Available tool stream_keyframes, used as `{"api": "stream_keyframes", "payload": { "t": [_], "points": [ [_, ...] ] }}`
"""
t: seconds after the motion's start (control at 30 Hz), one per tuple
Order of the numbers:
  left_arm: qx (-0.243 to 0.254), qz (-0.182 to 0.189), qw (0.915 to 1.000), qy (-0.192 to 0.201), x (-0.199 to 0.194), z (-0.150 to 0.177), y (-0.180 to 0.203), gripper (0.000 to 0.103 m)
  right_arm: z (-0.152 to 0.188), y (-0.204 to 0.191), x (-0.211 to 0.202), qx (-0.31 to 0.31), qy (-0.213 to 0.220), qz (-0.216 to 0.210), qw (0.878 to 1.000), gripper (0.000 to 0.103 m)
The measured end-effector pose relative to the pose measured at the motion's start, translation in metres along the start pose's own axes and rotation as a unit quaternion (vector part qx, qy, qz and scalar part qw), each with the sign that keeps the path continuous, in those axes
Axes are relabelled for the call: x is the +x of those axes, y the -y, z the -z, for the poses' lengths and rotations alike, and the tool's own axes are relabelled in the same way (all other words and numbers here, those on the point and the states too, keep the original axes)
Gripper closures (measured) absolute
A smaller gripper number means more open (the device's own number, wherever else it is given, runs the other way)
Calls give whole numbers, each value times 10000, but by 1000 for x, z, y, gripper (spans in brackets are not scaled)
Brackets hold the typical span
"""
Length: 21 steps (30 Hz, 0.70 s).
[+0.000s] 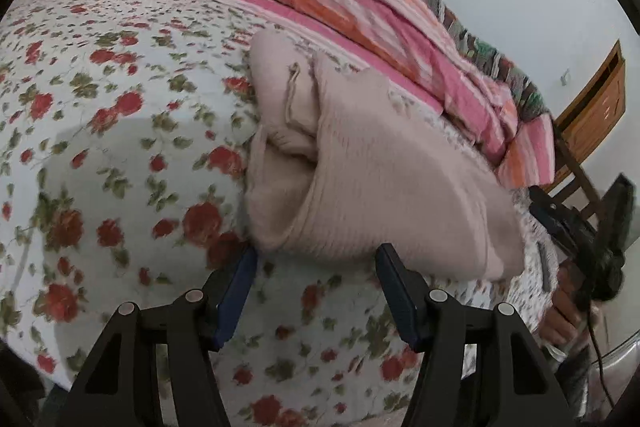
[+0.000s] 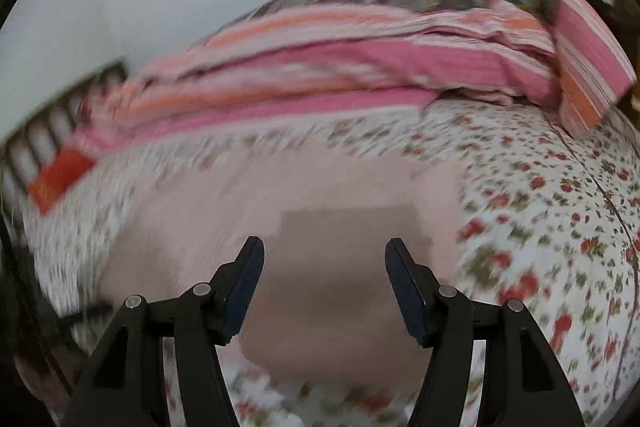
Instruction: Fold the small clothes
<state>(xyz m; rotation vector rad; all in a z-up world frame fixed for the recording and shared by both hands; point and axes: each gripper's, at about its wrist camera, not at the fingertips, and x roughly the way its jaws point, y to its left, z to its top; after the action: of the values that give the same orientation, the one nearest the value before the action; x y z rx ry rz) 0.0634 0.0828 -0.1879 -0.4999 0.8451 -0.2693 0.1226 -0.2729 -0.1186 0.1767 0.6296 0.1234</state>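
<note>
While folded on the bedspread [image 1: 100,107], pink garment [image 1: 360,179], just ahead of open left gripper [image 1: 316,259].

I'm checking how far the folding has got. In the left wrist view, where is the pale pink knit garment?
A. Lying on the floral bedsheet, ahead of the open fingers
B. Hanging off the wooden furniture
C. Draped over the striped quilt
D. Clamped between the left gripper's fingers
A: the pink garment lies bunched on the floral bedsheet, beyond the open left gripper.
</note>
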Motion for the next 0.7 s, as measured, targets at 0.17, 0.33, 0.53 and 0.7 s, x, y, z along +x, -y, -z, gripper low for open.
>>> {"api": "stream_keyframes", "payload": {
  "t": [0.17, 0.33, 0.53, 0.7],
  "points": [
    [-302, 321, 9987, 253, 11, -12, 4, 46, -4, 43, 12, 580, 468, 150, 9971, 41],
    [-530, 345, 9972, 399, 29, -30, 8, 50, -2, 76, 20, 815, 176, 236, 9962, 41],
    [-816, 296, 9934, 745, 41, -51, 9, 52, 2, 113, 1, 1204, 415, 236, 9916, 41],
    [-850, -94, 9926, 861, 52, -64, 20, 78, 6, 135, -8, 1412, 455, 391, 9882, 41]
  ]
}}
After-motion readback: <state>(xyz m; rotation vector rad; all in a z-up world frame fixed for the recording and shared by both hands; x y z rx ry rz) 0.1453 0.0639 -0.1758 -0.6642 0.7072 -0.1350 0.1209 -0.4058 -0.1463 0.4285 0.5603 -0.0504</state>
